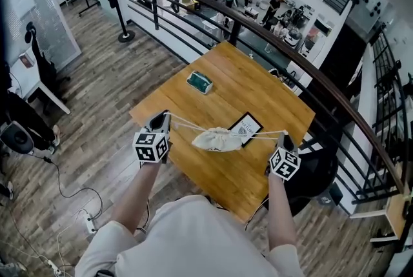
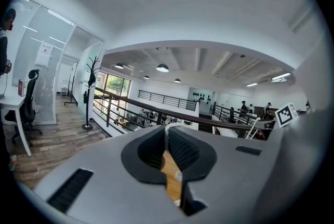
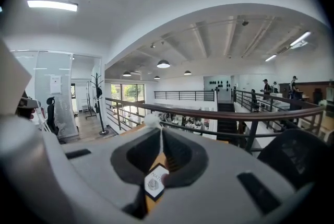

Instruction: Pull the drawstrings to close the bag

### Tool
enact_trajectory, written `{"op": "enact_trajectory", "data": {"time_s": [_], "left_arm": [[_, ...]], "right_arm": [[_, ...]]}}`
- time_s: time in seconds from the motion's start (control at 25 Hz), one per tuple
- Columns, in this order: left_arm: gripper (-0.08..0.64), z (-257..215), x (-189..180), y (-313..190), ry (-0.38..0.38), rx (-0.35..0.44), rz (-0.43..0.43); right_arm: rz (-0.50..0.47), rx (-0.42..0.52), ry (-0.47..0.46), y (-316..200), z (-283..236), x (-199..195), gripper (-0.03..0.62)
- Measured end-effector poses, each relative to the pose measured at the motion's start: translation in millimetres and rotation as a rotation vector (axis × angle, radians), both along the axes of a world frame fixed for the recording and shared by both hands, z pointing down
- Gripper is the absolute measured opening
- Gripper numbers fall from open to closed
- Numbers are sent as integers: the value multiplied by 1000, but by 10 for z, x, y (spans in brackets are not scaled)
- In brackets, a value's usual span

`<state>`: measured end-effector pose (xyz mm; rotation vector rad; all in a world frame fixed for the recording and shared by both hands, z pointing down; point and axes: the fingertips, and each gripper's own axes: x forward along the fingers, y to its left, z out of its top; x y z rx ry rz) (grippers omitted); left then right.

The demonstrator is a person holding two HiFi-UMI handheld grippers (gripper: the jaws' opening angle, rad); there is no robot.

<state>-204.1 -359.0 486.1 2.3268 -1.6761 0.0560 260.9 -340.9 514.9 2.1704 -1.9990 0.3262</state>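
the white drawstring bag point(image 1: 217, 139) sits gathered and crumpled over the middle of the wooden table point(image 1: 251, 92); the head view does not settle whether it rests on the table top or hangs just above it. the left gripper point(image 1: 161, 116) is over the table's near left edge, its jaws pressed together on the left drawstring point(image 1: 184, 124), which runs taut as a doubled white cord across the table to the bag's mouth. in the left gripper view the left gripper point(image 2: 167, 132) shows its two ribbed pads closed against each other with that white cord point(image 2: 167, 127) pinched at their tips, and a sliver of the table's wood point(image 2: 169, 176) shows below them. the right gripper point(image 1: 284, 137) is over the table's near right edge, likewise clamped shut, on the right drawstring point(image 1: 261, 134), a single cord drawn straight across the table to the bag. in the right gripper view the right gripper point(image 3: 159, 132) has its pads together on the cord, whose white knotted end point(image 3: 151, 121) sticks up just past the tips. a dark card with a pale label point(image 1: 248, 126) lies flat on the table, its near corner tucked under the bag, and it also shows through the gap below the right jaws point(image 3: 154, 182). a green packet point(image 1: 199, 82) lies toward the table's far left side, well apart from the bag. each gripper carries its marker cube at the table's near side.
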Motion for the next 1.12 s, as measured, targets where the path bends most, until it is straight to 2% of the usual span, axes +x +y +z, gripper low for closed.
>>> {"op": "enact_trajectory", "data": {"time_s": [0.24, 0.52, 0.76, 1.12], "left_arm": [[-6, -183, 168, -26, 2, 27, 40], [-6, -432, 580, -5, 11, 71, 144], [-6, -447, 785, 8, 6, 72, 206], [-6, -570, 1036, 153, -48, 142, 262]], "right_arm": [[-72, 30, 30, 14, -240, -226, 11], [-166, 20, 45, 41, -438, -475, 11], [-236, 15, 67, 94, -528, -746, 11], [-353, 102, 45, 270, -704, -1030, 11]]}}
